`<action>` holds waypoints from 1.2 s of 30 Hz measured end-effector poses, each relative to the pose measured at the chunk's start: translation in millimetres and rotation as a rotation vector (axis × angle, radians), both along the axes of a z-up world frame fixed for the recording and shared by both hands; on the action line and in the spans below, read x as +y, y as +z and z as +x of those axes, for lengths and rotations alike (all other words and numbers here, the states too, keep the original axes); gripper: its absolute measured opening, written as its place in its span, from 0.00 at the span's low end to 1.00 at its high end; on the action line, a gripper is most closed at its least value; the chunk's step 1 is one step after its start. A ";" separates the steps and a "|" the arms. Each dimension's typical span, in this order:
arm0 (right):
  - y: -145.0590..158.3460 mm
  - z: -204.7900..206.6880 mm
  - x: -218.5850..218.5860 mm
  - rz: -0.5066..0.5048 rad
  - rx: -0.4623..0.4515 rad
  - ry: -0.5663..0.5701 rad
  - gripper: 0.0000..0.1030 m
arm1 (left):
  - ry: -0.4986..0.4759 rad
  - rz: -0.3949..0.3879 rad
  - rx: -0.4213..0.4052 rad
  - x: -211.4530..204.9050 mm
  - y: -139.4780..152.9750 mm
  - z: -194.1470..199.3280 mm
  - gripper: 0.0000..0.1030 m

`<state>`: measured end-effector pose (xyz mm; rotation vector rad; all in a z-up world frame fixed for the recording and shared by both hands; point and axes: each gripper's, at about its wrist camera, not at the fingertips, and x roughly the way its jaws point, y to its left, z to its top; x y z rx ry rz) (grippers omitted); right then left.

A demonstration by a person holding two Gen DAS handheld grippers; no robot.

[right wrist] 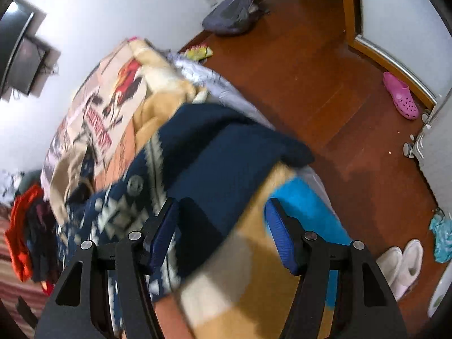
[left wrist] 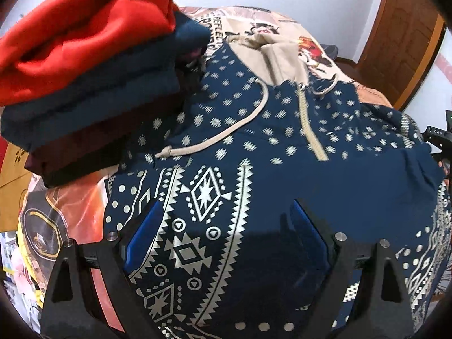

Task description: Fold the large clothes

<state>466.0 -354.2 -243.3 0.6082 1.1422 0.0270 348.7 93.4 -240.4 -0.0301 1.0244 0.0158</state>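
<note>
Biggest risk I see: the hoodie sits right against the stack of folded clothes at the bed's far-left corner, one shoulder tucked under its edge. Drag or lift that side carelessly and the stack probably tips or gets pulled apart. Second worry is the right side: the sleeve is lying bunched near the bed's right edge, so a sloppy grab could pinch only the top layer, or catch the blanket under it, and the fold comes out crooked (that view is blurry, so I can't say exactly how the cloth is layered). The drawstring trailing across the chest could also get trapped in a fold.

Pose-wise, the left gripper hangs over the patterned front, tilted steeply down, jaws wide apart with nothing pinched. The right gripper points down over the sleeve near the right edge, jaws parted about halfway, pads not pressing on any cloth as far as I can tell.

The hoodie lies face up across the middle of the bed, hood toward the far edge.
</note>
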 end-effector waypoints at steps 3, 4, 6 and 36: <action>-2.2 6.3 4.2 -0.037 0.003 -0.002 0.32 | 0.021 -0.006 0.014 4.0 -5.8 -0.2 0.88; -0.7 6.5 4.7 -0.042 -0.003 0.004 0.21 | 0.027 -0.014 0.016 5.7 -6.5 -1.1 0.88; 5.5 6.2 6.0 -0.057 -0.012 0.015 0.11 | 0.035 -0.022 0.017 7.5 -6.1 -2.8 0.88; 167.0 -106.5 178.6 -0.078 -0.326 0.490 0.06 | 0.006 0.008 -0.165 18.9 61.6 -95.3 0.89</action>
